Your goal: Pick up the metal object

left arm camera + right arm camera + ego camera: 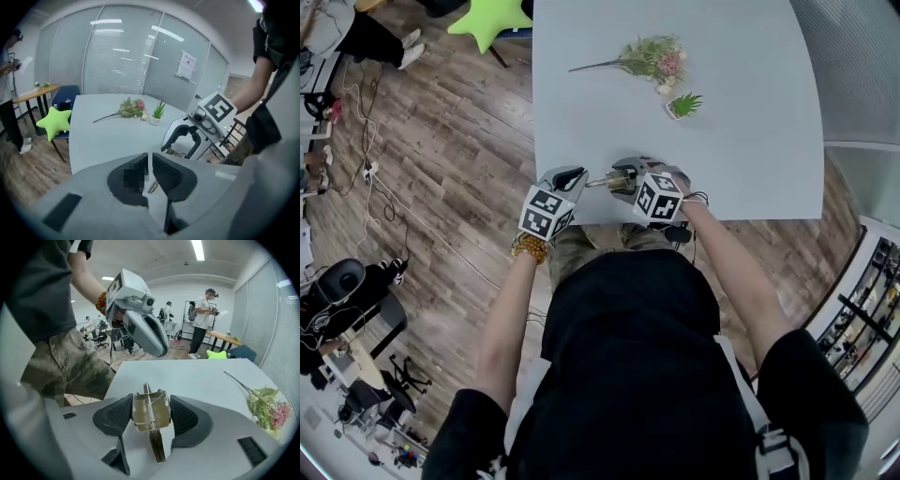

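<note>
Grasp looks made: right gripper (151,407) pinches the metal clip (622,177) by its sides, over the table (750,141) at its 6 o'clock edge. Left gripper (150,162) sits at the clip's 9 o'clock, fingers nearly together with a slim gap, no clear hold. Next, probably: lift straight up with a steady squeeze.

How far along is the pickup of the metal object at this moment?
Done: the right gripper has its pads against both sides of the metal object. In hand: the lift; the object is over the table near its front edge, and whether it has cleared the surface cannot be told. The left gripper, jaws a narrow gap apart, hangs clear of it. Remaining: raising it clear.
</note>
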A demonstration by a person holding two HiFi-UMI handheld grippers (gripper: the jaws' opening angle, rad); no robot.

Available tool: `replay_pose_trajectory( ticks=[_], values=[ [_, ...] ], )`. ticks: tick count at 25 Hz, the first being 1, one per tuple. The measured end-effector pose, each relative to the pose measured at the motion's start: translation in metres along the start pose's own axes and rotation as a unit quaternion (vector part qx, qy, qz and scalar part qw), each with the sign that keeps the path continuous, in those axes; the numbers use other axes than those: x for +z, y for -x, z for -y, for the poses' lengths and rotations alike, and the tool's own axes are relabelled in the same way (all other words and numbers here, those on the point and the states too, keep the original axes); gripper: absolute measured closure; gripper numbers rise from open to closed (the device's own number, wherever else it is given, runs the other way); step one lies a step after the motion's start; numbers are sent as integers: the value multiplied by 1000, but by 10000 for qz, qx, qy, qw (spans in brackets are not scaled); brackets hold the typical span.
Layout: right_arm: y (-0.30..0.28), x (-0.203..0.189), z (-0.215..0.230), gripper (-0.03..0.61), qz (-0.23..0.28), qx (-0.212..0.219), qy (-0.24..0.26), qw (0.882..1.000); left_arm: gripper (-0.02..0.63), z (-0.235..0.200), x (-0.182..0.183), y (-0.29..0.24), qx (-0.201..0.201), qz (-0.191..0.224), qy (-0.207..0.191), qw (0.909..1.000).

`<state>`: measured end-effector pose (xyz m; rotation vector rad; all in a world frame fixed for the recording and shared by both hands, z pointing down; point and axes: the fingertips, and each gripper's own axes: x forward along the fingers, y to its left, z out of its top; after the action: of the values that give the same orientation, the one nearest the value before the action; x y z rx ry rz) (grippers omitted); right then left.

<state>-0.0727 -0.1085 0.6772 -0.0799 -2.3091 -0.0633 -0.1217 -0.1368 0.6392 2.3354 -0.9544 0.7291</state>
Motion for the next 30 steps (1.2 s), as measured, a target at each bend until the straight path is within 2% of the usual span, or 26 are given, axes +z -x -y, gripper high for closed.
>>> replay_pose_trajectory(
  ticks=[5,12,17,22,27,30],
  values=[
    [14,9,14,333,184,-262,-603,9977,584,3,10,13,228,323,-10,9992],
    [25,7,35,336,201,-763,-1050,9913,591,11,25,13,262,603,-90,9978],
    [41,15,43,336,444,-1024,-1434,9833,591,12,38,13,314,756,-128,9966],
    [56,23,51,336,655,-1285,-1639,9759,591,11,55,19,600,1017,-454,9920],
    [76,28,65,334,937,-1628,-1902,9636,591,12,78,25,794,1314,-632,9861],
    [94,34,76,334,1111,-1920,-2028,9538,591,14,91,31,917,1405,-885,9818]
  ],
)
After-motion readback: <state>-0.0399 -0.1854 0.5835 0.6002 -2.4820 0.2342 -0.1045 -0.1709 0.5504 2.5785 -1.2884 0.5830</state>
